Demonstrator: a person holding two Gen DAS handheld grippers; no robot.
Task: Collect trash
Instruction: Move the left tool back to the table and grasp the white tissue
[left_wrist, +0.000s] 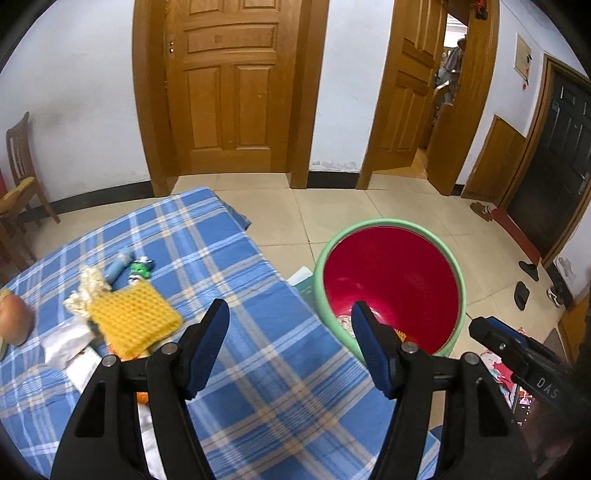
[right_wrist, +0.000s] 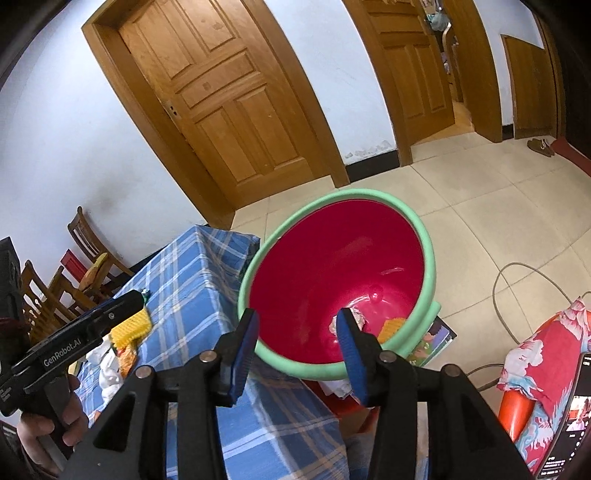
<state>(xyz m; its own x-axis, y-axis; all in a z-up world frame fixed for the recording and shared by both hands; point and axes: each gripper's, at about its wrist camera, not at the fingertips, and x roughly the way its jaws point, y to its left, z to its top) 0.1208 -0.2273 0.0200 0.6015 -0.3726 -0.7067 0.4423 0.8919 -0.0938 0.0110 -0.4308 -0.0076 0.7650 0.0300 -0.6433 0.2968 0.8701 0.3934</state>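
Both the left claw (left_wrist: 290, 330) and the right claw (right_wrist: 297, 332) stand apart and hold nothing. The yellow sponge (left_wrist: 135, 319) lies near the left edge of the tabletop (left_wrist: 258, 354); it looks light and soft, so I would pinch its nearer edge, then drop it into the red basin (right_wrist: 430, 258).

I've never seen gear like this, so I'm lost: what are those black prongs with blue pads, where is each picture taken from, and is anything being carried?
They are hand-held grippers, one in each of a person's hands, each with its own camera looking along its fingers. The left gripper views the table with the blue checked cloth, which bears a yellow sponge, crumpled paper and small wrappers. The right gripper looks into the red bin with the green rim, which has some scraps at the bottom. Both stand open and carry nothing.
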